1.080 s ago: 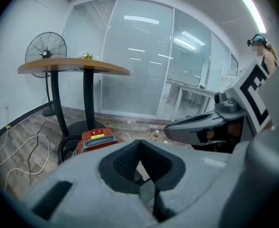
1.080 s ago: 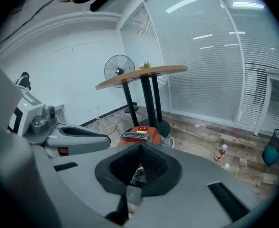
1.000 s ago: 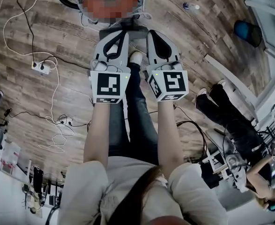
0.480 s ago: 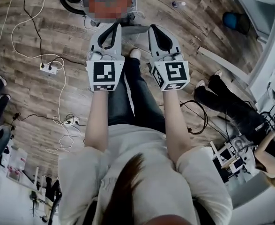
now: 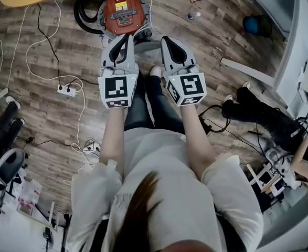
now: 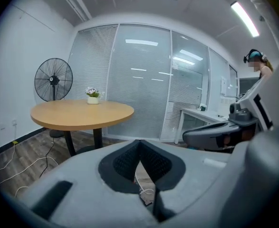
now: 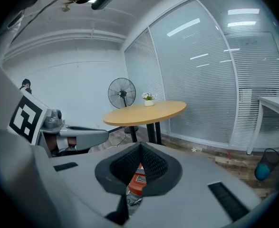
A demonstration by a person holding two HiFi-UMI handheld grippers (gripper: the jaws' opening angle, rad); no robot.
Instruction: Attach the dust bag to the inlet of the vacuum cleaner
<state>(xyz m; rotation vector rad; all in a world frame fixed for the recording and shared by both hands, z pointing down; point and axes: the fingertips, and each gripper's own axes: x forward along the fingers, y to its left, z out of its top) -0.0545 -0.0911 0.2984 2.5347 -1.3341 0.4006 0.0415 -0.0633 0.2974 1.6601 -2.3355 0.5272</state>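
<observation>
The vacuum cleaner [image 5: 123,12], a round red body with a grey label, stands on the wood floor straight ahead of me. No dust bag shows in any view. My left gripper [image 5: 127,37] and right gripper [image 5: 166,38] are held side by side above my legs, pointing at the vacuum and well short of it. Both are shut with nothing between the pads. In the left gripper view the jaws [image 6: 139,142] meet at a point. In the right gripper view the jaws [image 7: 140,146] also meet, and the red vacuum [image 7: 138,177] shows through the gap below them.
A round wooden table [image 6: 82,114] with a small plant and a standing fan [image 6: 53,79] are beyond the vacuum. A black hose [image 5: 85,14], a power strip [image 5: 67,90] and loose cables lie at the left. A blue bin [image 5: 252,24] and a seated person [image 5: 258,121] are at the right.
Both grippers have risen together, still shut and side by side. The floor looks farther away, and the whole red vacuum now shows beyond their tips.
</observation>
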